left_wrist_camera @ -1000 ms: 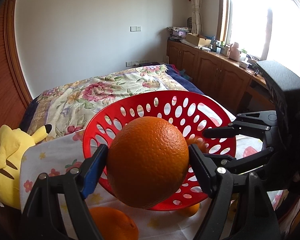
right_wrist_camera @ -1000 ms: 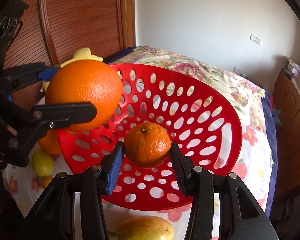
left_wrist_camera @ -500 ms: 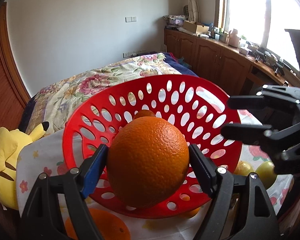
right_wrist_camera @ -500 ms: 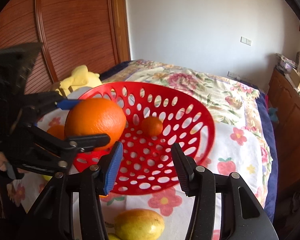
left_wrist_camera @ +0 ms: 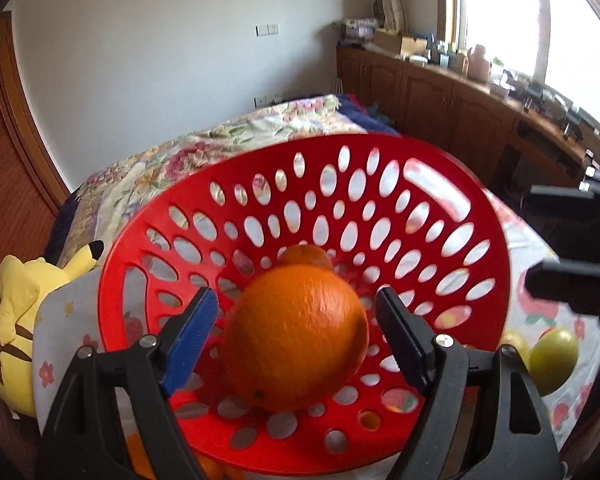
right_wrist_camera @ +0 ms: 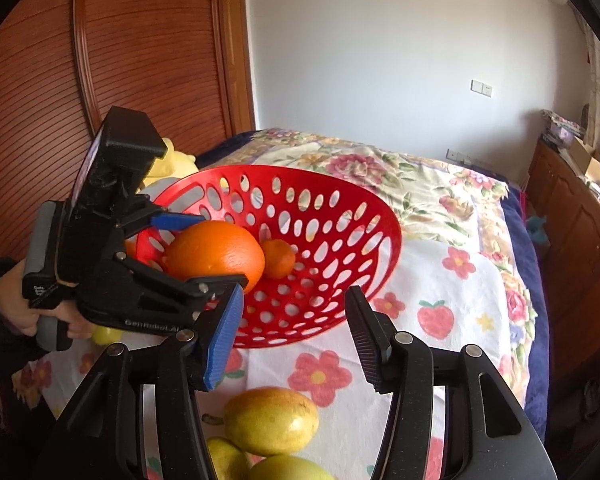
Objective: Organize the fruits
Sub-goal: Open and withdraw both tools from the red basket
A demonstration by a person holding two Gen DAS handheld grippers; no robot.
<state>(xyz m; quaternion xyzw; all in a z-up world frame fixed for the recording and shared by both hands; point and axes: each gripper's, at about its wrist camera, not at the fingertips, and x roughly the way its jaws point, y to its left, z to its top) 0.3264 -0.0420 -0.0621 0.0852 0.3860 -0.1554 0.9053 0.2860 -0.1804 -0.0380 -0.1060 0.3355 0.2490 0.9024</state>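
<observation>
A second ago the left hand-held gripper (left_wrist_camera: pixel 296 334) clamped the big orange (left_wrist_camera: pixel 296 338) above the red basket (left_wrist_camera: pixel 440 184); its pads now stand clear of the fruit on both sides, so it is wide, and the orange sits inside the basket, touching the small mandarin (right_wrist_camera: pixel 277 258). The right hand-held gripper (right_wrist_camera: pixel 294 330) has just been opening, nothing between its pads, and it has pulled back from the basket, having left the mandarin there. The orange is round, with no long axis; its navel faces down toward the camera. Yellow-green fruits (right_wrist_camera: pixel 271 420) lie on the flowered bedspread (right_wrist_camera: pixel 452 280).
</observation>
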